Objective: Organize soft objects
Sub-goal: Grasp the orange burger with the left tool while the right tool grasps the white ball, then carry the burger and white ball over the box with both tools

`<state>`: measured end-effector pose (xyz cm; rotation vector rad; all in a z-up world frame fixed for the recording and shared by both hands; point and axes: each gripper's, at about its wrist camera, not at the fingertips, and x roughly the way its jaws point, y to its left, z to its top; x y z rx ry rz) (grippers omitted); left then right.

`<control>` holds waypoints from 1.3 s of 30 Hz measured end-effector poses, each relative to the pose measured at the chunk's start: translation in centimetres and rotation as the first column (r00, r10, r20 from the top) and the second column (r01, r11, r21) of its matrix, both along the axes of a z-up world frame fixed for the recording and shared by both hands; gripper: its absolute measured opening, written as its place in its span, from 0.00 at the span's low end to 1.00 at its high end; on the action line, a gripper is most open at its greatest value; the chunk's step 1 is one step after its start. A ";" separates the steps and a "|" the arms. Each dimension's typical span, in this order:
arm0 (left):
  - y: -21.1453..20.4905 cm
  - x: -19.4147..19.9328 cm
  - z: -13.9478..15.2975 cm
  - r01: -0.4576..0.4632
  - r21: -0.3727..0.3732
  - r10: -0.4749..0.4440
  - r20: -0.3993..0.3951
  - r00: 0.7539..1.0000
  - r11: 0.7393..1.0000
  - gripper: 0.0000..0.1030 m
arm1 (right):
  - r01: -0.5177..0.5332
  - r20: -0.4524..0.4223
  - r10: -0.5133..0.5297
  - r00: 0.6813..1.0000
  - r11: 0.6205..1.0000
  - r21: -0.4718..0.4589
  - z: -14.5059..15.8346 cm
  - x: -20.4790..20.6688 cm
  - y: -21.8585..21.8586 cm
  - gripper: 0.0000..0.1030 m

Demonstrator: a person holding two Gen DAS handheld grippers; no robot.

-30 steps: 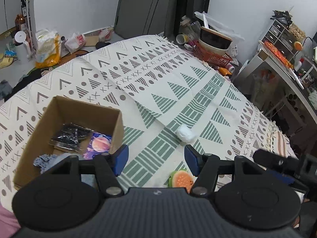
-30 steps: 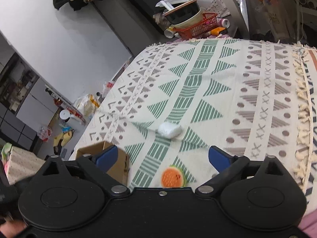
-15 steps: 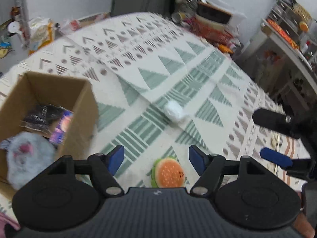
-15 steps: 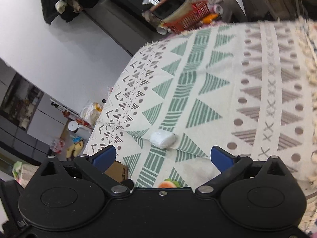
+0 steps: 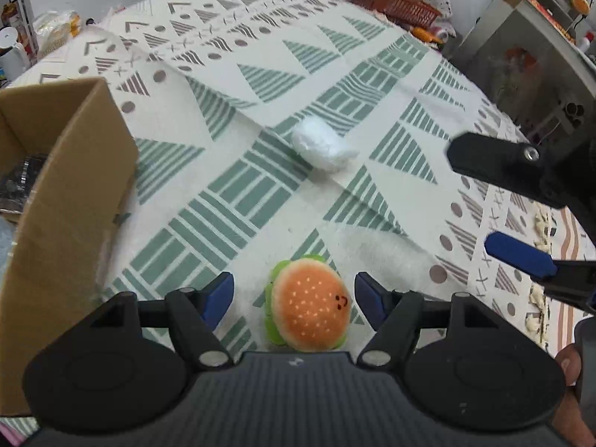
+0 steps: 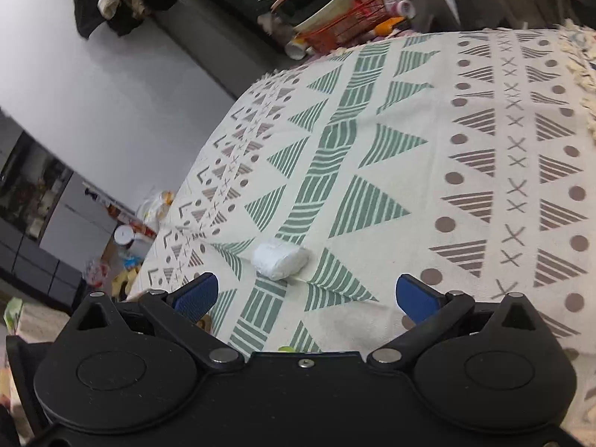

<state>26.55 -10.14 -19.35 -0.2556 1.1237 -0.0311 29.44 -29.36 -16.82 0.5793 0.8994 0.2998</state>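
Plush is what the left gripper faces: a small burger toy with an orange bun and a green frill lies on the patterned blanket, directly between the wide-spread blue fingers, which touch nothing. It looks light and squashy, so it should give under a squeeze rather than slip; the likely best hold is across the bun's rounded middle, since the thin green frill would probably fold away. Farther out on the blanket sits a white soft bundle, also light-looking and loosely shaped, best taken across its short width. The right gripper hovers with its fingers spread wide and empty, the white bundle just ahead of them. A cardboard box stands open to the left, near the burger toy, already holding some items.
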 end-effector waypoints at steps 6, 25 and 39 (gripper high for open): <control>0.7 0.5 -1.6 -0.038 -0.070 0.033 -0.070 0.997 0.997 0.30 | -0.007 0.045 0.006 0.999 1.000 0.024 -1.1 0.7 0.3 0.95; 4.6 4.3 -1.3 -0.140 -0.009 0.140 0.036 0.990 0.990 0.26 | -0.125 0.071 0.125 0.990 0.992 -0.006 -5.6 5.8 4.4 0.63; 4.9 4.5 -0.8 -0.112 -0.018 0.113 0.057 0.992 0.994 0.26 | -0.148 0.082 0.152 0.985 0.988 -0.053 -4.9 5.5 5.4 0.32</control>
